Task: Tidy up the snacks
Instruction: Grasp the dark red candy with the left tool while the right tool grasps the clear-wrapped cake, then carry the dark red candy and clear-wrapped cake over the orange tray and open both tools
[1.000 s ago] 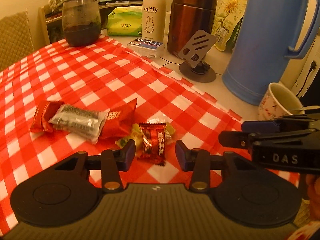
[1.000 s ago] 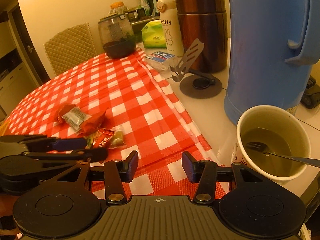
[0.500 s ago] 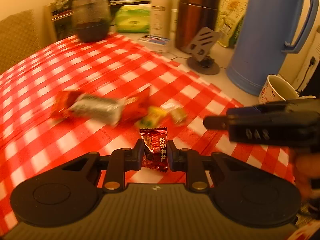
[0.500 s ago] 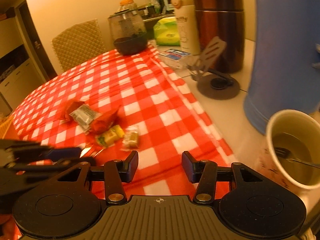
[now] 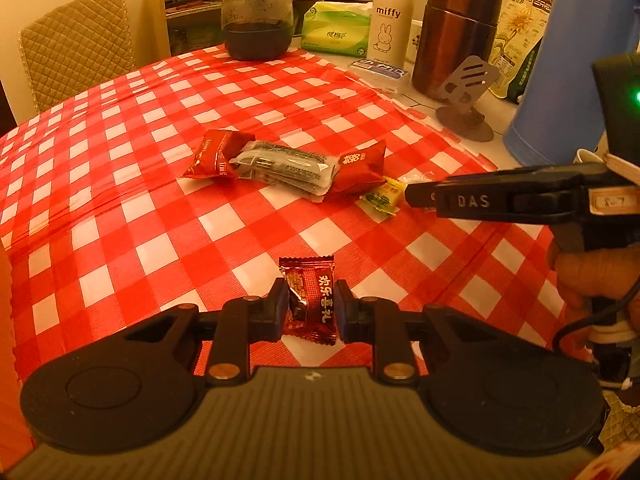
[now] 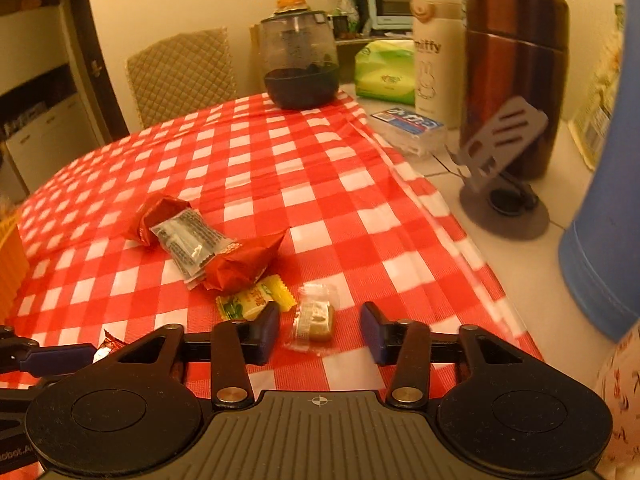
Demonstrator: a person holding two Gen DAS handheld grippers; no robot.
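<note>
My left gripper (image 5: pixel 311 306) is shut on a dark red candy (image 5: pixel 310 296) and holds it above the checked cloth. On the cloth lie two red snack packs (image 5: pixel 216 154) with a clear grey packet (image 5: pixel 286 166) across them, and a yellow candy (image 5: pixel 382 196). My right gripper (image 6: pixel 320 330) is open, its jaws on either side of a clear-wrapped candy (image 6: pixel 314 316). The yellow candy (image 6: pixel 256 300) touches its left finger. The red packs (image 6: pixel 240 260) and grey packet (image 6: pixel 188 240) lie just beyond. The right gripper also shows in the left wrist view (image 5: pixel 416 194), side-on.
A dark glass pot (image 5: pixel 256 20), tissue pack (image 5: pixel 336 28), white miffy bottle (image 5: pixel 390 16), brown flask (image 5: pixel 460 36), phone stand (image 5: pixel 466 92) and blue jug (image 5: pixel 580 72) stand along the back and right. An orange basket edge (image 6: pixel 10 264) is at far left. A cup (image 6: pixel 620 392) is at right.
My left gripper shut on the dark red candy, lifted it and drew back from the pile. My right gripper moved left and forward to straddle the clear-wrapped candy.
</note>
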